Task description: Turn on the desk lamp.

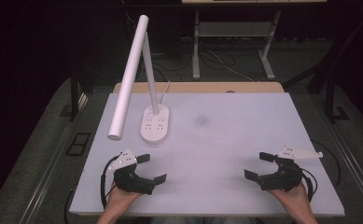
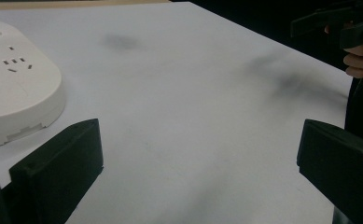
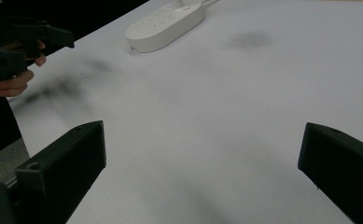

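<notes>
Grippers wait wide apart at the near edge of the table, nothing yet in hand.

Lamp [image 1: 137, 74] stands at about eleven o'clock on the white table [image 1: 226, 140], its base [image 1: 155, 123] flat on the surface and its long tube head leaning down toward the near left. Left gripper [image 1: 151, 168] rests at about seven o'clock, nearest the base, jaws spread wide and gripping nothing. Right gripper [image 1: 258, 165] sits at about five o'clock, well apart from the lamp, jaws likewise fully spread and empty. By my reading, the work is at its start: an approach to the lamp. The next move likely calls for the left gripper to travel toward twelve o'clock and line its jaws up with the base or stem.
</notes>
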`<state>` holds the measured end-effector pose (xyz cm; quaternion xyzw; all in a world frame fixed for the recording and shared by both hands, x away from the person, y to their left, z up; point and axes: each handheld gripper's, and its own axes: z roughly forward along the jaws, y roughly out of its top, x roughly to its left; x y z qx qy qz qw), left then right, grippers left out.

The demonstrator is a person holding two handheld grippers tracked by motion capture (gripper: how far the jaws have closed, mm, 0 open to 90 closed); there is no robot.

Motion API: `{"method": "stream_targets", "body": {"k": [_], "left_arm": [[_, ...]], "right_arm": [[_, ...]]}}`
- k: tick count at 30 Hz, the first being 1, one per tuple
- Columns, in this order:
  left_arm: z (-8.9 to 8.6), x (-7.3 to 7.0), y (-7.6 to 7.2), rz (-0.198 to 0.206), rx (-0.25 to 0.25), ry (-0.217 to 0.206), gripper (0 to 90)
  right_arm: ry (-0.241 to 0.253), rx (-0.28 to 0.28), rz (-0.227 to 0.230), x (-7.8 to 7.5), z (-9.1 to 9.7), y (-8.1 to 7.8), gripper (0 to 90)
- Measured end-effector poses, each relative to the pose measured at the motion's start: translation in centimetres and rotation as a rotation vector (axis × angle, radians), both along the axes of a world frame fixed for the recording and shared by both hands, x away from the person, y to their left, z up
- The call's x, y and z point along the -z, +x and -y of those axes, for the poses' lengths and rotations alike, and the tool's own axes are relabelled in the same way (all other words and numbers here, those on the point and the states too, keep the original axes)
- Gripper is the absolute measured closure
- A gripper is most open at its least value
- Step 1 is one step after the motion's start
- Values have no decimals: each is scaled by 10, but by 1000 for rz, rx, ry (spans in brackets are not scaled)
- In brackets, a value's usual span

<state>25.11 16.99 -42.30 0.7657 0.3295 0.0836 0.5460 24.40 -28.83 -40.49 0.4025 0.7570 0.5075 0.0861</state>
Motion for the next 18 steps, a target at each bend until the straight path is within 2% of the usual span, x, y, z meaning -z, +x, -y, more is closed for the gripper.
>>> {"method": "stream_targets", "body": {"k": [11,18], "left_arm": [[0,1,0,-8,6,-3,0],[-3,1,0,-13,-4,-10,0]], "right_arm": [[-14,10,-10,-2,4,1,6],[1,12,-8,-7,7,0,6]]}}
